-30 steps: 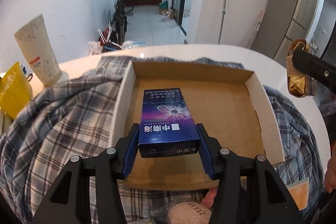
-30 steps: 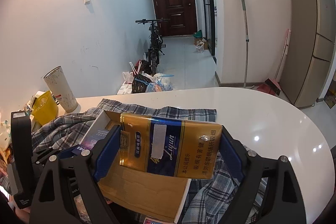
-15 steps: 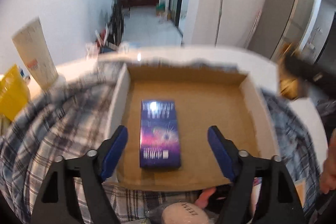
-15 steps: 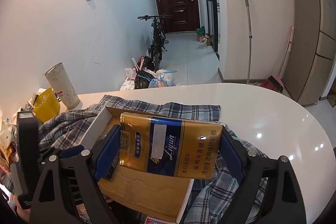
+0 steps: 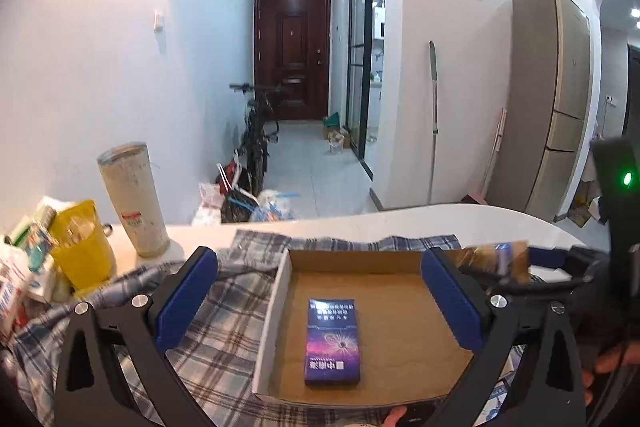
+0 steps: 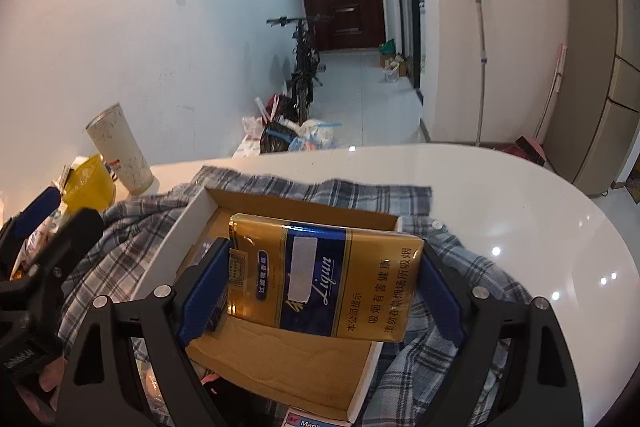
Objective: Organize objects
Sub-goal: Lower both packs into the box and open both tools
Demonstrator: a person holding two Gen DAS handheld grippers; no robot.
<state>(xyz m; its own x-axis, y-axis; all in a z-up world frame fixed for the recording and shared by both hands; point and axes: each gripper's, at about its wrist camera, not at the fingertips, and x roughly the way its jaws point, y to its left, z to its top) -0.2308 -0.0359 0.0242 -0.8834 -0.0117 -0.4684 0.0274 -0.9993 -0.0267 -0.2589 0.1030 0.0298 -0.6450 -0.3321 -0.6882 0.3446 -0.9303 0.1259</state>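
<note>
A dark blue cigarette pack point(image 5: 332, 341) lies flat in the shallow cardboard box point(image 5: 268, 323), near its front left. My left gripper point(image 5: 316, 259) hovers above the box with its jaws opening wide; the pack shows between them but neither pad touches it. My right gripper point(image 6: 324, 251) is shut on a gold Liqun carton point(image 6: 328, 283), gripped by its ends and held level over the box point(image 6: 172, 255). In the left wrist view the gold carton point(image 5: 492, 259) appears at the box's far right corner. The left gripper point(image 6: 60, 217) shows at the left edge of the right wrist view.
The box sits on a plaid shirt point(image 5: 224, 323) spread over a white rounded table point(image 6: 500, 195). A tall speckled tumbler point(image 5: 134, 199), a yellow cup point(image 5: 82, 247) and packets point(image 5: 20, 267) stand at the left. A person's fingers point(image 5: 394, 417) show below the box.
The left gripper let go of the blue pack, opened wide, rose and tilted up; the pack now lies flat in the box. The right gripper, still holding the gold carton, has sunk slightly over the box.
</note>
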